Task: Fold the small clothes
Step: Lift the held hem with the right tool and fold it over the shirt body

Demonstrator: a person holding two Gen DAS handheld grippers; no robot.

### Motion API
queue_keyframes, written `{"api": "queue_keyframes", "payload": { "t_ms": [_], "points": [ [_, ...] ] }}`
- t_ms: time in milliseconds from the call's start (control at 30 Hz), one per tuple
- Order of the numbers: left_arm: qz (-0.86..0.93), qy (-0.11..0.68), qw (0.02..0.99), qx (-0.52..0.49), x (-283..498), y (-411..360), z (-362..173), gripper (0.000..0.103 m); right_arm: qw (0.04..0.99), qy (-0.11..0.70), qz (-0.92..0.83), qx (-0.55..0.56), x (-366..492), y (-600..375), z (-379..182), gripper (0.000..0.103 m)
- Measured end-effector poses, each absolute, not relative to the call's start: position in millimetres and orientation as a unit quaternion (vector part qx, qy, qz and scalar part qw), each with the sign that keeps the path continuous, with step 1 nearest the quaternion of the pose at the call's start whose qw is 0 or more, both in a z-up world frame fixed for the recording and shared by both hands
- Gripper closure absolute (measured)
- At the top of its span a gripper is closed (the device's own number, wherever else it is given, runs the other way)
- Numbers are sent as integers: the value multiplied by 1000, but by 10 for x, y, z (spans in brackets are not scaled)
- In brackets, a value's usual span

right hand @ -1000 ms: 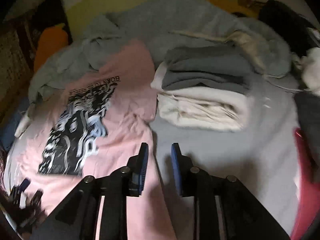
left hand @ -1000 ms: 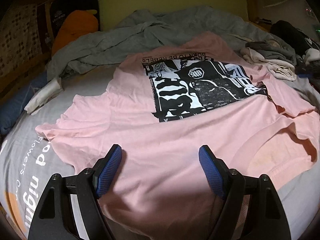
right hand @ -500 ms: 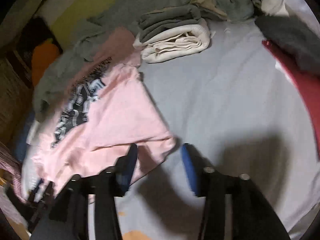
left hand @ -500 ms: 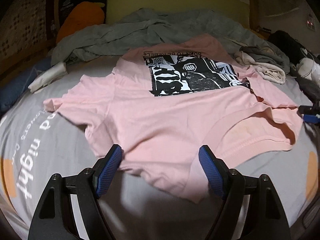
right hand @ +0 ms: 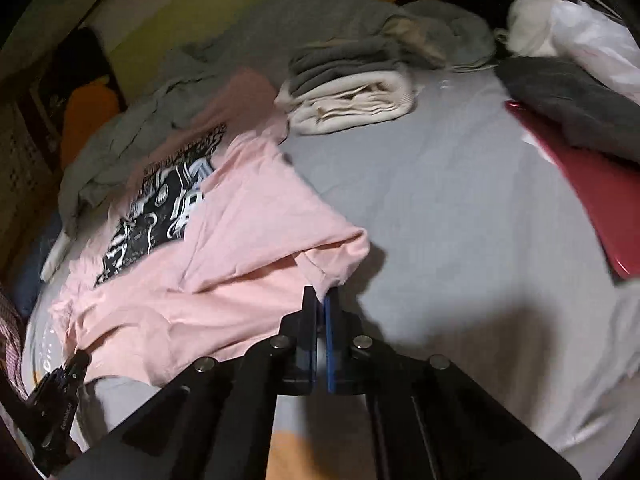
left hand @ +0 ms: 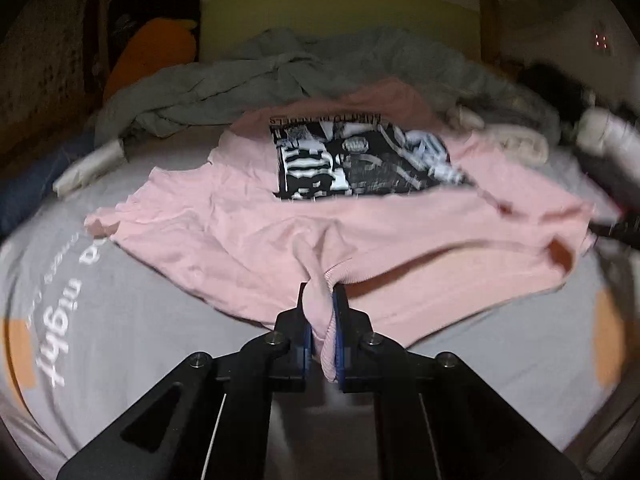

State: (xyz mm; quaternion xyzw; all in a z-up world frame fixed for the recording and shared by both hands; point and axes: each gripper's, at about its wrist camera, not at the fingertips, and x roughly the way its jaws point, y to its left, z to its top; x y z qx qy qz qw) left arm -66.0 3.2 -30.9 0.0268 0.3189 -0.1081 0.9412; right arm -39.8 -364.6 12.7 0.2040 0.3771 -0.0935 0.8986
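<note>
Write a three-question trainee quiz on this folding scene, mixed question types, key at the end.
1. True or false: the left gripper is shut on the pink shirt.
2. Where does the folded pile lie in the right wrist view? A) on the shirt's print B) beyond the shirt, on the bedsheet C) under the red item
3. Fill in: the right gripper pinches the shirt at its ____.

Key: 1 true; 2 B; 3 edge, at a corner of the fabric.
</note>
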Motion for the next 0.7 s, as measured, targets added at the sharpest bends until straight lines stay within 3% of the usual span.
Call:
{"api": "queue_keyframes", "payload": {
  "t_ms": [167, 333, 400, 467, 700],
  "points": [
    [-101, 338, 935, 24, -848, 87, -216, 95, 893, 379, -104, 219, -644, -3687, 112, 101],
    [-97, 367, 925, 35, -872, 94, -446, 84, 888, 393, -110, 213, -579, -3676, 31, 101],
    [-105, 358, 928, 20, -878, 147, -362, 57, 897, 378, -113, 197, -613, -3613, 99, 101],
    [-106, 346, 932, -2, -869, 252, -264, 45, 911, 358, -111, 169, -643, -3514, 202, 101],
    [-107, 371, 915, -116, -629, 821, -78, 45, 938, 309, -111, 115, -712, -3297, 467, 96]
  ]
}}
